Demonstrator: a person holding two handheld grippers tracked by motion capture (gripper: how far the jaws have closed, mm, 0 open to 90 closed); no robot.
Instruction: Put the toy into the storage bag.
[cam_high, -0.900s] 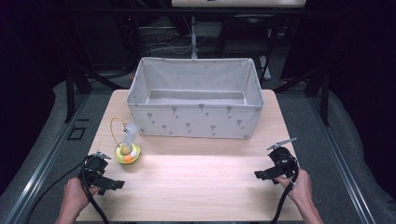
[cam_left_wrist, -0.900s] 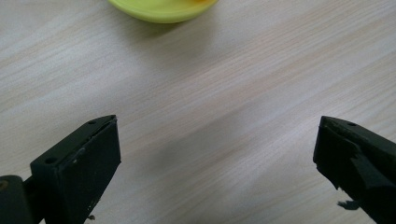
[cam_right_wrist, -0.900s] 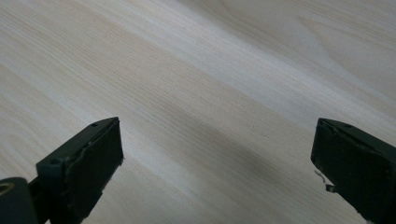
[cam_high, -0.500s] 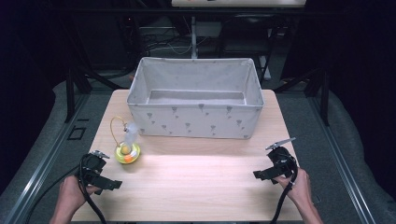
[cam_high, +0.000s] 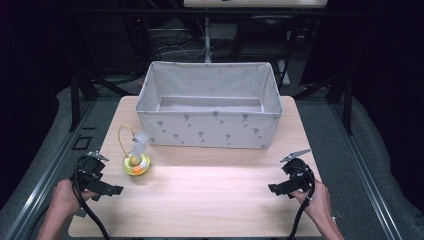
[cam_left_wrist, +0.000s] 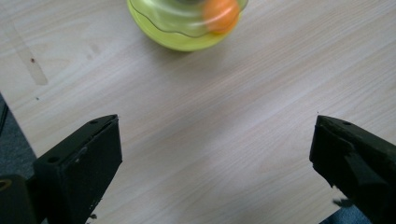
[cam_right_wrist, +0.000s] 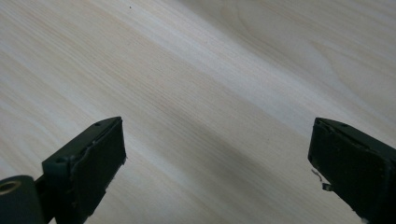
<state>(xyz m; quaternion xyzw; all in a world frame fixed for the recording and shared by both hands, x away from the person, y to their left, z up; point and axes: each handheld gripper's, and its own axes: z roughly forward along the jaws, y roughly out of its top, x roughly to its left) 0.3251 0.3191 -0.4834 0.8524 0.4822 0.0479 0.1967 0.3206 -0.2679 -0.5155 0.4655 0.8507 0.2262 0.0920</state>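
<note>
Worktop: a pale wood-grain worktop (cam_high: 210, 195) stands amid dark surroundings, with grey floor on either side.
Fabric bin: a large light-grey fabric bin (cam_high: 209, 127) with small darker marks on its walls stands on the far half of the worktop, open at the top; its inside looks bare in the high view.
Toy: a small yellow-green round toy (cam_high: 136, 163) sits on the worktop just in front of the bin's near left corner, apart from the bin wall. It has a clear upper part, an orange ball (cam_high: 143, 163) at its side and a thin yellow loop (cam_high: 122, 137) rising behind it.
Toy in the left gripper view: the yellow-green bowl shape (cam_left_wrist: 182, 23) lies at the top edge, ahead of the jaws and untouched, with the orange ball (cam_left_wrist: 220, 14) blurred at its rim.
Left tool: the left tool (cam_high: 109, 189) is held by the left hand (cam_high: 65, 197) at the near left corner of the worktop, near the toy but apart from it. Its jaws are spread wide with nothing between them except bare wood (cam_left_wrist: 212, 149).
Right tool: the right tool (cam_high: 278, 189) is held by the right hand (cam_high: 315, 200) at the near right of the worktop, well apart from the toy and in front of the bin's right end. Its jaws are spread wide over bare wood (cam_right_wrist: 215, 149), grasping nothing.
Cables: a black cable (cam_high: 90, 215) trails from the left tool toward the near edge; another (cam_high: 298, 220) hangs from the right tool.
</note>
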